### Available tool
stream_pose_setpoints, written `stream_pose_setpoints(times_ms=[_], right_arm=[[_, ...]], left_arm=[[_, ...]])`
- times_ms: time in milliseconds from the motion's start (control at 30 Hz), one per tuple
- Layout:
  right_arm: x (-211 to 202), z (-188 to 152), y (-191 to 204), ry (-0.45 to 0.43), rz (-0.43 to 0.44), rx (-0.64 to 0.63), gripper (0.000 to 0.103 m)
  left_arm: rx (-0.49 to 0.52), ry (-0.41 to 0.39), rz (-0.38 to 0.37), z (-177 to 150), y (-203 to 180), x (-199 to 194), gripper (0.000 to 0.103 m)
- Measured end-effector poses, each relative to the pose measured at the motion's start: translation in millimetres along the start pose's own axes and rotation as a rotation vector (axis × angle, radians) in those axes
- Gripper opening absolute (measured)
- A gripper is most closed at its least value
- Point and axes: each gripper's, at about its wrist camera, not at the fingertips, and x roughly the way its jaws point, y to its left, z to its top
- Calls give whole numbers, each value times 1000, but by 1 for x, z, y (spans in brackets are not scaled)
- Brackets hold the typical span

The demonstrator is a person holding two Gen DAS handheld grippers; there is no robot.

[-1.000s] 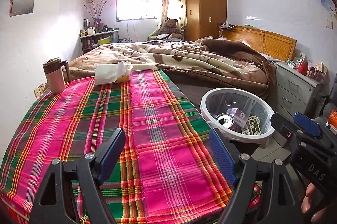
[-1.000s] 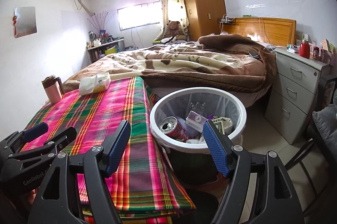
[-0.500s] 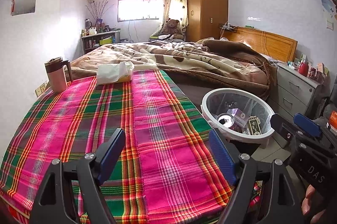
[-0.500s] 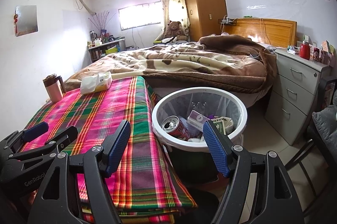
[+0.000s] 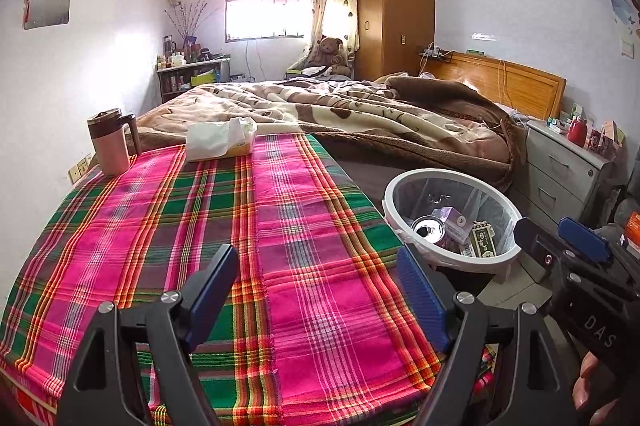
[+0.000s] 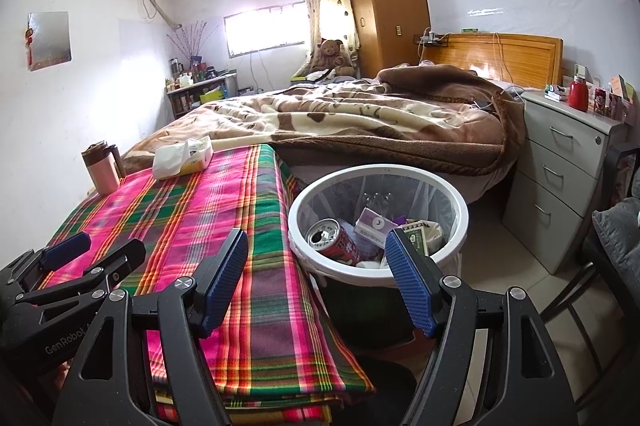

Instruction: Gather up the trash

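The left tongs (image 5: pixel 316 290) stood wide open and empty, poised above the plaid-covered counter (image 5: pixel 160 226). The right tongs (image 6: pixel 316 276) were likewise wide open with nothing between the pads, aimed over the counter's edge toward the white-rimmed trash bin (image 6: pixel 460 201) that stood on the floor just beside it.

The trash lay in the bin: a red drink can (image 6: pixel 340 242), a small purple-and-white carton (image 6: pixel 374 222) and a green-printed packet (image 6: pixel 416 238), heaped against one another on the clear liner.

The can would probably be light, thin-walled and smooth, so best pinched gently across its body. The carton looked light and crushable; its flat faces suited the pads.

On the counter only a tissue pack (image 5: pixel 220 141) and a lidded mug (image 5: pixel 110 141) remained at the far end, well apart from both tongs. Neither looked like trash.
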Motion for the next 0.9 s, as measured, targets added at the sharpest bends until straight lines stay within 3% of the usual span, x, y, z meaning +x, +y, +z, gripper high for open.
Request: stream_pose_setpoints(times_ms=[900], right_arm=[[1,1,3,3,2,1,73]], left_arm=[[2,0,4,1,0,-1,83]])
